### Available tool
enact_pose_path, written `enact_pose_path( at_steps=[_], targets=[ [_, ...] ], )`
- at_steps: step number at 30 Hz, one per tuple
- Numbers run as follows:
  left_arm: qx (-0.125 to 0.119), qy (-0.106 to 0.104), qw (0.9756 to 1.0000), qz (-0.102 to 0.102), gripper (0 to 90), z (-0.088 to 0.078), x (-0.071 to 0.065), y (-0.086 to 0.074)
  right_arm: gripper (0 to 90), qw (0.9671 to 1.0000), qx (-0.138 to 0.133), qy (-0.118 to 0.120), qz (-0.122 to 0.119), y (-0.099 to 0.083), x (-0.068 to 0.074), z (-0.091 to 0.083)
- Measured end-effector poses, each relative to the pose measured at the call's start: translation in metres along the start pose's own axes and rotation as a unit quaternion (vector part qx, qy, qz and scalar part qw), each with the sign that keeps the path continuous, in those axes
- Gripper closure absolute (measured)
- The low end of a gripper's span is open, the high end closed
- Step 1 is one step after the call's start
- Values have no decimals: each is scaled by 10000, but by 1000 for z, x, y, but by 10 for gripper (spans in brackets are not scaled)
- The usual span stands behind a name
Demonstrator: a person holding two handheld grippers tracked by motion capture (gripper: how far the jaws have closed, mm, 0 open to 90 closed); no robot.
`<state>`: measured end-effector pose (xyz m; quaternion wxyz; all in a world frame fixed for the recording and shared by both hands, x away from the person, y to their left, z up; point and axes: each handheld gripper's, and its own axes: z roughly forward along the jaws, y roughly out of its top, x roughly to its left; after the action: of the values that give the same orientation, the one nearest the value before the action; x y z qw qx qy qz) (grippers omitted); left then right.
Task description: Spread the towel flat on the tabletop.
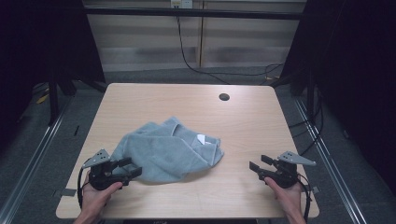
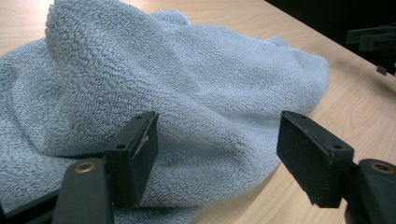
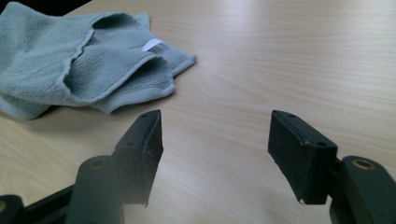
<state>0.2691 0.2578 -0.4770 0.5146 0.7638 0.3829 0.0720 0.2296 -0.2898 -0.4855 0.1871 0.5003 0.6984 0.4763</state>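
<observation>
Crumpled grey-blue terry towel (image 1: 169,150) lies in a heap on the tabletop (image 1: 243,126), left of centre, small white label (image 1: 201,138) showing near its right edge. Left gripper (image 1: 132,168) sits low at the towel's near-left edge, jaws spread wide, nothing between the fingers (image 2: 140,154) yet; in the left gripper view the terry bulges right in front of them, maybe just brushing the left pad, can't tell for sure. Right gripper (image 1: 258,163) hovers over bare wood, near the towel's right side but apart from it, also wide open and empty, fingers (image 3: 301,156) aimed toward the hemmed, folded-over corner. Step in hand looks like the first grab for spreading or folding. To do it well: go for a single hemmed edge or corner, not the fat bulge, or several layers get pinched. Left should slide low along the tabletop under the edge; right should close the gap to the label corner. Clamp fully before lifting, then pull apart evenly so the heap opens without dragging.
</observation>
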Motion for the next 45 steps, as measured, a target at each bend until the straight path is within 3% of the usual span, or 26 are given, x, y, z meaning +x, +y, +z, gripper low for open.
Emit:
enact_pose_path(
  at_steps=[6,12,14,17,20,23,26,27,28,30,33,34,35,37,38,41,45],
  targets=[
    [79,-94,9999,73,340,1,-2,1,357,9994,189,285,-49,4,7,5],
    [133,-178,9994,248,413,-1,-9,8,410,9948,483,824,-349,13,30,18],
    [140,-189,9994,256,417,-1,-10,10,437,9938,545,870,-434,18,38,24],
    [151,-173,9992,328,443,4,-8,20,448,9926,569,943,-505,28,46,37],
    [347,-141,9985,395,456,16,-2,31,462,9909,592,1048,-605,42,52,54],
    [485,-240,9974,466,454,28,6,45,466,9895,604,1133,-664,58,57,73],
    [522,-219,9973,467,458,35,11,51,465,9875,672,1202,-763,67,60,87],
    [459,-225,9980,372,473,40,16,52,464,9864,734,1220,-826,74,64,100],
    [459,-225,9980,372,486,40,16,52,464,9864,734,1220,-826,74,64,100],
    [577,-79,9976,381,501,49,22,40,427,9845,863,1277,-844,74,70,121],
    [1020,-66,9936,476,535,59,25,21,370,9837,1010,1236,-824,60,73,141],
    [1020,-66,9936,476,551,59,25,21,359,9835,1079,1188,-835,55,75,146],
    [1220,-102,9908,585,559,64,24,13,347,9813,1232,1156,-928,52,76,151],
    [1204,-68,9905,654,564,64,23,13,347,9801,1263,1145,-1017,49,77,153],
    [1226,-75,9906,606,576,63,23,13,352,9818,1221,1150,-894,47,77,153],
    [1196,-86,9909,606,581,63,21,11,414,9812,1268,1096,-951,41,79,152],
    [1228,-218,9903,604,582,58,10,5,547,9776,1428,1039,-1142,41,84,146]
  ],
)
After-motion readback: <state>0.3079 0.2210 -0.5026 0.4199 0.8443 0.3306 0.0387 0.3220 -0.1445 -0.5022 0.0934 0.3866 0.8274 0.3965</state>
